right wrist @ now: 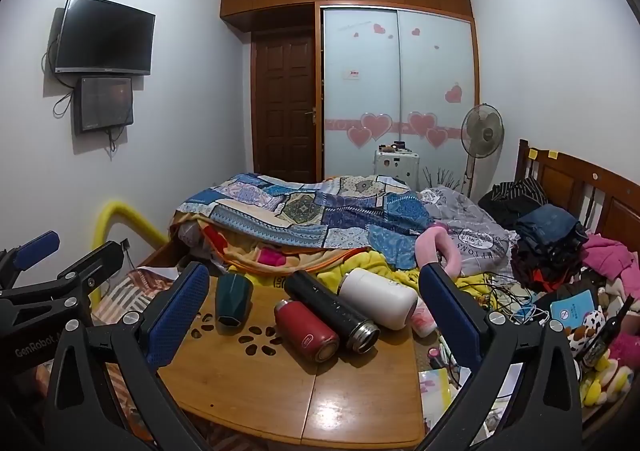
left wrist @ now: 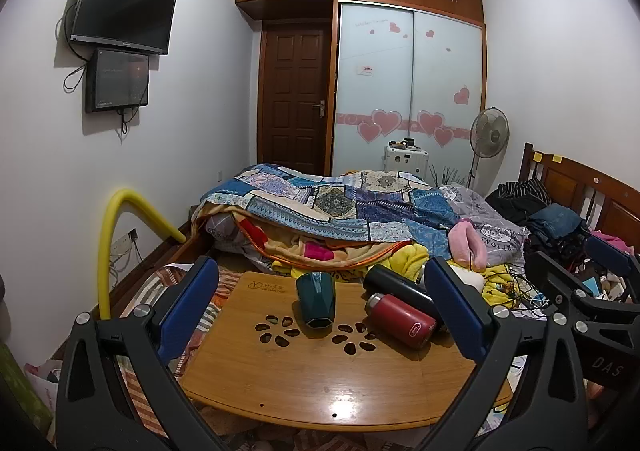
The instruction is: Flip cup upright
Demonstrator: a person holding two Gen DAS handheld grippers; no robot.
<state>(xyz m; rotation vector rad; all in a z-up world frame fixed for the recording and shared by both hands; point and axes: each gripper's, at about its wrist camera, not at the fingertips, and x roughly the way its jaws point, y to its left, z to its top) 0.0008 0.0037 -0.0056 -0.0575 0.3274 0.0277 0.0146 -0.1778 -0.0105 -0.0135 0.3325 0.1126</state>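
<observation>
Fingers of both grippers spread wide, empty — we hold back, near the table's (left wrist: 304, 383) edge.
The green cup (left wrist: 315, 300) lies tipped, mouth toward us — left gripper (left wrist: 320, 307) frames it, right gripper (right wrist: 316, 315) waits.

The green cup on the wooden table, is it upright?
No. The green cup lies tipped over on the table.

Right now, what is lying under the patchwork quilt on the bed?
Under the quilt, at its lifted front edge, an orange-trimmed blanket with red and pink patches shows, with a yellow blanket beside it. Whatever lies deeper under the quilt is covered.
</observation>
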